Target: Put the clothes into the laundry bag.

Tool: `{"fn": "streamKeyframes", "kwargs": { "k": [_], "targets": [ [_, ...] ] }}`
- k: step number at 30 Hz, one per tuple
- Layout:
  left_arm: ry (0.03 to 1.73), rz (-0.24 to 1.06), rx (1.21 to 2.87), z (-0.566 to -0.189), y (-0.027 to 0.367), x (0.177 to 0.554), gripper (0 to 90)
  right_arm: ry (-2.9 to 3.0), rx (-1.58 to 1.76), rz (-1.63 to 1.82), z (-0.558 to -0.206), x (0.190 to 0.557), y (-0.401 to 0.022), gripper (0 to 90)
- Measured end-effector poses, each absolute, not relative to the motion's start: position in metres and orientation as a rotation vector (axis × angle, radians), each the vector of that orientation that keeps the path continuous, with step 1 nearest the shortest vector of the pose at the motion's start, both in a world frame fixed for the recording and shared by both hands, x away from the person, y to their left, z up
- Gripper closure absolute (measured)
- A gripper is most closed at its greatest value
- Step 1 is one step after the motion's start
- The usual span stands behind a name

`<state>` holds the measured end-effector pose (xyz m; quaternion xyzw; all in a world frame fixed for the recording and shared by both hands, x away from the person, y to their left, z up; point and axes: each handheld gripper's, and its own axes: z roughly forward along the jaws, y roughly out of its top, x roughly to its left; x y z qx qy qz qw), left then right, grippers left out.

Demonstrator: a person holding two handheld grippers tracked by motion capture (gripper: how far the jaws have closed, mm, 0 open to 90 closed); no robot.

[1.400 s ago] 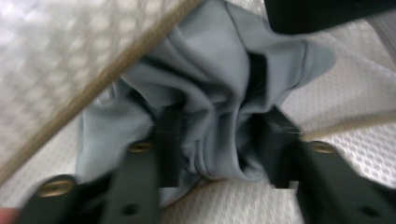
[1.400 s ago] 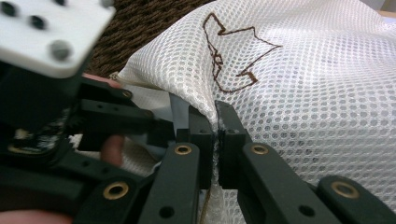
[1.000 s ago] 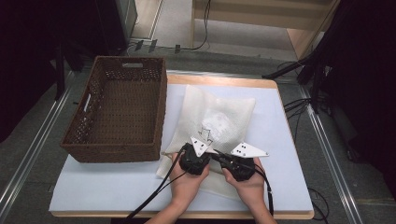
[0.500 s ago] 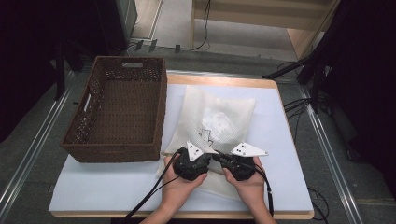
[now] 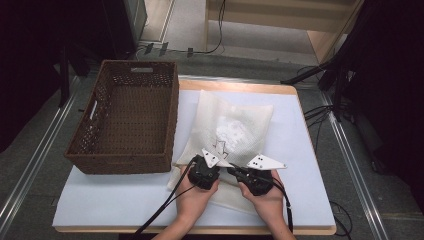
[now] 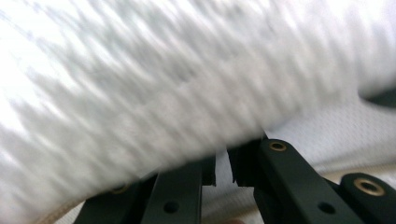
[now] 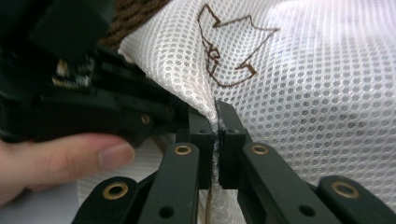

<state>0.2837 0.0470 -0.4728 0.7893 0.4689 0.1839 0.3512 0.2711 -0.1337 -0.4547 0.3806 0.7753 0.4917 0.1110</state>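
Mesh bag (image 5: 235, 130) lies mid-bench; right gripper (image 7: 218, 123) clenched on its near edge; left gripper (image 6: 222, 170), jaws just closing, pinches mesh beside it.

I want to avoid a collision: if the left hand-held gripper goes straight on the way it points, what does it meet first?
Probably the white mesh bag itself; its fabric lies right ahead of the left hand-held gripper.
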Motion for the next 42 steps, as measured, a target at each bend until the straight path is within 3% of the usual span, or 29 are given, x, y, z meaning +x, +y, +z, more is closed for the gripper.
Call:
{"fn": "streamKeyframes", "kwargs": {
  "k": [3,4,7,11,16,22,27,33,42],
  "targets": [
    [1.170,0.492,2.051,-0.471,0.050,0.275,80.5,2.289,1.127,1.419,-0.458,0.272,-0.135,87.7],
    [1.150,0.486,2.044,-0.470,0.053,0.270,74.2,2.293,1.133,1.404,-0.461,0.272,-0.136,87.1],
    [1.079,0.470,2.021,-0.464,0.072,0.256,68.4,2.284,1.140,1.407,-0.463,0.272,-0.137,84.4],
    [1.015,0.465,2.018,-0.455,0.106,0.236,58.5,2.274,1.117,1.447,-0.464,0.269,-0.139,71.8],
    [1.015,0.500,2.011,-0.453,0.143,0.223,55.1,2.252,1.044,1.472,-0.465,0.259,-0.141,51.7],
    [1.074,0.514,1.994,-0.456,0.177,0.219,52.8,2.220,1.054,1.479,-0.462,0.245,-0.153,41.6],
    [1.113,0.545,1.988,-0.460,0.185,0.221,52.4,2.181,1.122,1.428,-0.468,0.232,-0.169,41.3],
    [1.092,0.508,2.004,-0.460,0.156,0.225,62.2,2.111,1.200,1.421,-0.470,0.227,-0.179,46.3],
    [1.112,0.465,2.042,-0.468,0.119,0.245,63.8,2.144,1.106,1.383,-0.465,0.239,-0.148,46.0]
  ]
}}
